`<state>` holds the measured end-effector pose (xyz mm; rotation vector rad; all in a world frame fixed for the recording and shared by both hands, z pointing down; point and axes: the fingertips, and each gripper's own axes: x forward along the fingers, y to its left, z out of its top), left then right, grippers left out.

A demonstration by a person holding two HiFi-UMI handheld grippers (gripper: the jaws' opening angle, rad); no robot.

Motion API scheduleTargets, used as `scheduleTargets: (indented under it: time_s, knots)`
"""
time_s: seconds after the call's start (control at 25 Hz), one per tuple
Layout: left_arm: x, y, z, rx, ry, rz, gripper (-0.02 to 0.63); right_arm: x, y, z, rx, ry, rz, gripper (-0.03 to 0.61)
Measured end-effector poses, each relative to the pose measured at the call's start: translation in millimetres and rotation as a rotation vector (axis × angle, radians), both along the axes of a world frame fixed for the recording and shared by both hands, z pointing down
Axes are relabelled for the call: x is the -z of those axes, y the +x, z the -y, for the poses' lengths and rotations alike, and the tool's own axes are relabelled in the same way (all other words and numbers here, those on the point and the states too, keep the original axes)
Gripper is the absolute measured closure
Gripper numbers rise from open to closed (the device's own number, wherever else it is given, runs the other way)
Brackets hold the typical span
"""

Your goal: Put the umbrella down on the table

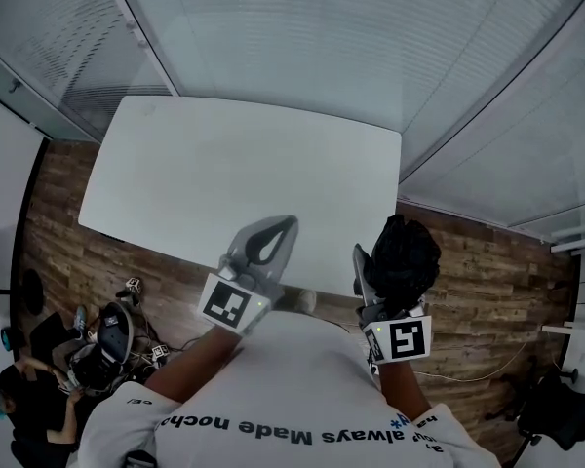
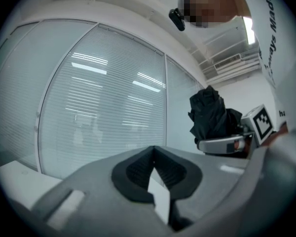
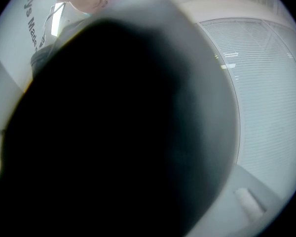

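Head view: the left claw (image 1: 289, 224) is closed and empty, with the white table (image 1: 224, 164) just ahead. The right claw (image 1: 390, 266) clamps a bundled black umbrella (image 1: 409, 242).
Left gripper view: its tips touch, and the umbrella (image 2: 212, 115) is held to its right.
Right gripper view: the dark umbrella (image 3: 113, 132) fills the space between the jaws.

The black umbrella (image 3: 113, 132) sat right in front of the right hand-held gripper (image 1: 388, 273) and filled most of the right gripper view as a dark, unfocused mass, hiding both jaws there. In the head view its bunched fabric covered one jaw and both tips, and its handle and shaft could not be seen. Left of the left hand-held gripper (image 1: 289, 224), the clutter (image 1: 102, 344) on the floor (image 1: 58, 252) was too small to tell.
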<state>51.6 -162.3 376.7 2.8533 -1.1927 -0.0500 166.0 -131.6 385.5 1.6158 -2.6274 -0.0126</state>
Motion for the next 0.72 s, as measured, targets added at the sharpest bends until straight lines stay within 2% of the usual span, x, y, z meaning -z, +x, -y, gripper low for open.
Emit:
scheduleTargets:
  time_s: [0.36, 0.72]
  knots:
    - [2.0, -25.9, 53.8, -0.041, -0.012, -0.001, 0.611, 6.8, -29.2, 52.2, -0.027, -0.008, -0.012, 0.359]
    - [5.4, -33.9, 74.8, -0.076, 0.002, -0.003, 0.611, 13.6, -49.7, 66.2, -0.028, 0.007, -0.026, 0.359]
